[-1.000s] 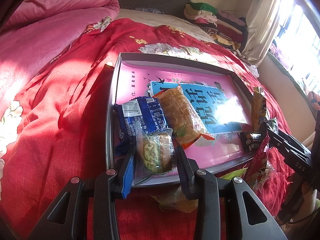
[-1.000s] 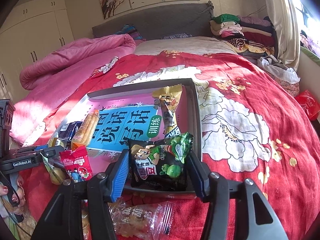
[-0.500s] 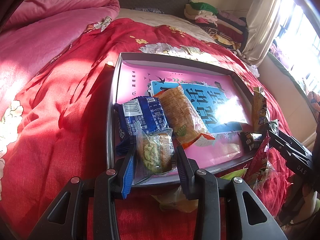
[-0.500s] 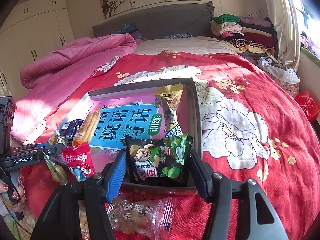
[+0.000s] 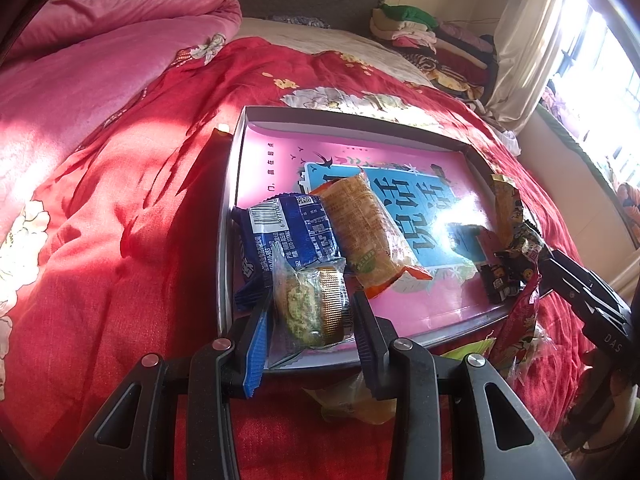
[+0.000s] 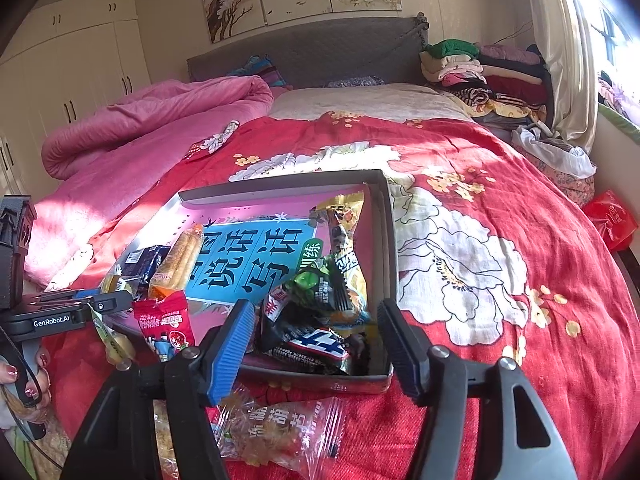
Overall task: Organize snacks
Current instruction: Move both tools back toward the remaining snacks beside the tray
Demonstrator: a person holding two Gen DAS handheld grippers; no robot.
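Observation:
A grey-rimmed tray (image 5: pixel 230 216) (image 6: pixel 386 216) with a pink and blue lining lies on the red bedspread. My left gripper (image 5: pixel 310 312) is shut on a clear-wrapped cake (image 5: pixel 312 304) at the tray's near left corner. Beside it lie a blue packet (image 5: pixel 288 236) and an orange biscuit pack (image 5: pixel 364 224). My right gripper (image 6: pixel 316 328) is open. A black and green snack bag (image 6: pixel 316 320) lies loose between its fingers in the tray's near right corner, with a gold packet (image 6: pixel 344 224) behind it.
Loose snacks lie on the bedspread in front of the tray: a clear candy bag (image 6: pixel 280 428), a red packet (image 6: pixel 166 324) and a yellow packet (image 5: pixel 352 400). A pink duvet (image 6: pixel 140 128) is at the left, folded clothes (image 6: pixel 480 72) at the back right.
My right gripper has opened and pulled back slightly; the black and green bag has dropped and tipped over into the tray corner. My left gripper has kept its hold on the cake.

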